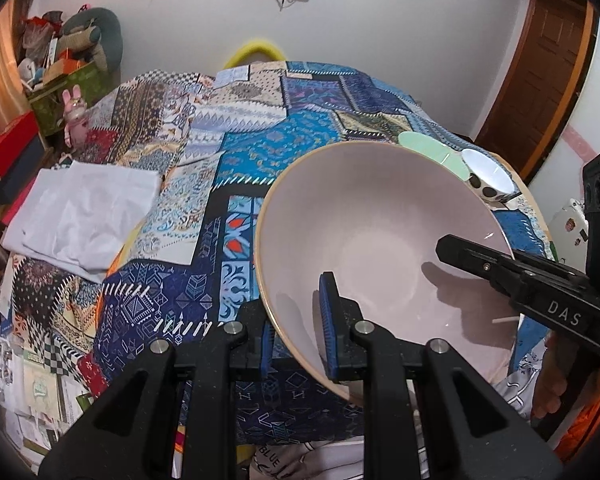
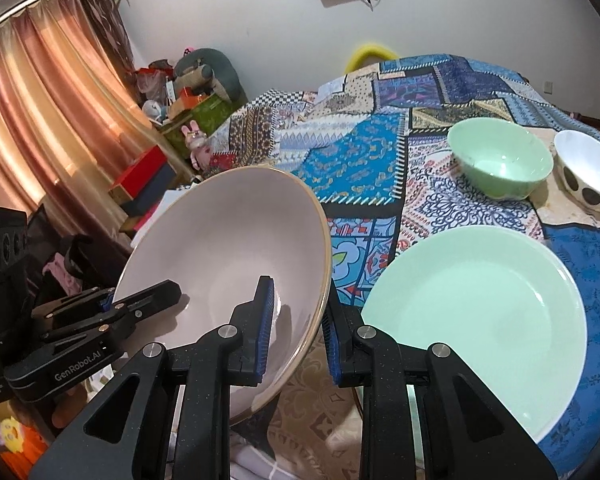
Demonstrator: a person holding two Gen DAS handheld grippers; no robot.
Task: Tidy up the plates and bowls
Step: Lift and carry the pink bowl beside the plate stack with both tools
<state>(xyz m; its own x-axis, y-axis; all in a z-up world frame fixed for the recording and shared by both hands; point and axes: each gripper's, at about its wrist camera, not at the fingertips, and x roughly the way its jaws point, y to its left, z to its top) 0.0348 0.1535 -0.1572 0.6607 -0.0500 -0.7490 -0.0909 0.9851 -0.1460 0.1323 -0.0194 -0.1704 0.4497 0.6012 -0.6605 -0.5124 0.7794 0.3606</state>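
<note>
A large pale pink bowl [image 1: 380,236] with a tan rim is held tilted above the table by both grippers. My left gripper [image 1: 298,328] is shut on its near rim, one pad inside, one outside. My right gripper [image 2: 296,334] is shut on the opposite rim of the pink bowl [image 2: 228,248] and also shows in the left wrist view [image 1: 500,268]. A light green plate [image 2: 476,316] lies on the table just right of the right gripper. A green bowl [image 2: 500,160] and a white bowl with black dots [image 2: 588,176] stand farther back right.
The table carries a patchwork cloth [image 1: 260,140]. A white folded cloth [image 1: 80,216] lies at its left edge. Boxes and toys [image 2: 180,108] are piled by the curtain. The left gripper's body [image 2: 60,340] is at the lower left of the right wrist view.
</note>
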